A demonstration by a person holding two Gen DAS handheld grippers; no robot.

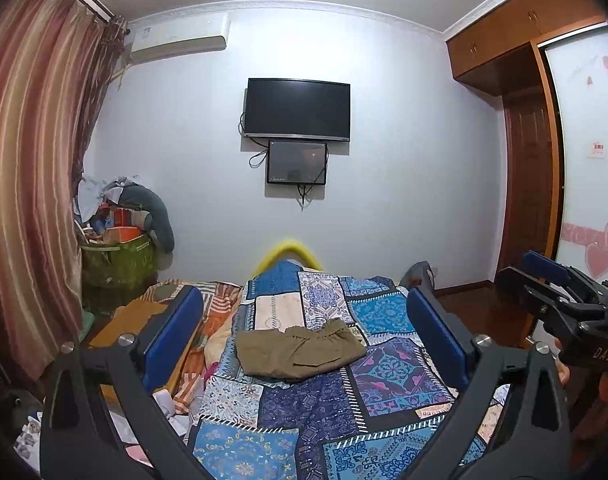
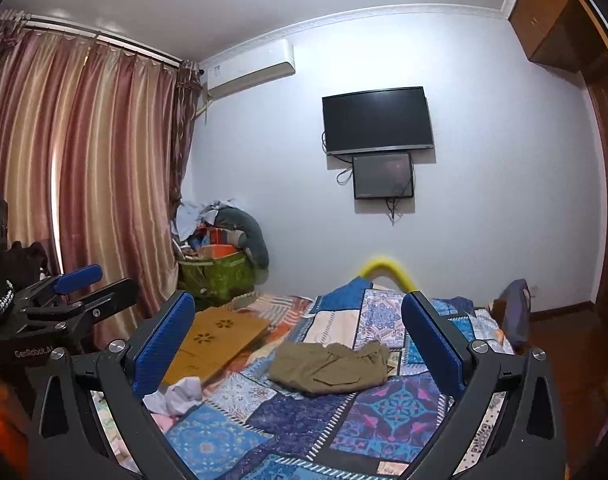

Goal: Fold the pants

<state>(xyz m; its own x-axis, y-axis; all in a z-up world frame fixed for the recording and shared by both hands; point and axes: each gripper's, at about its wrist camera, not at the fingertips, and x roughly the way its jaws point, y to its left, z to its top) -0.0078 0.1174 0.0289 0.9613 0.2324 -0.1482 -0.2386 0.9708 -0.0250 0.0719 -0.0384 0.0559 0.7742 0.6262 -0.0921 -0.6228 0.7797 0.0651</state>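
Observation:
Olive-brown pants (image 1: 299,350) lie folded in a compact bundle on the blue patchwork bedspread (image 1: 304,420); they also show in the right wrist view (image 2: 330,366). My left gripper (image 1: 304,336) is open and empty, held above the bed short of the pants. My right gripper (image 2: 299,340) is open and empty too, also back from the pants. Each gripper shows in the other's view, the right one (image 1: 560,280) at the right edge and the left one (image 2: 87,288) at the left edge.
A brown board (image 2: 215,340) and white cloth (image 2: 179,394) lie left of the bedspread. A green bin of clutter (image 2: 215,268) stands in the corner by striped curtains (image 2: 83,184). A TV (image 1: 297,108) hangs on the far wall. A wardrobe (image 1: 536,120) is at the right.

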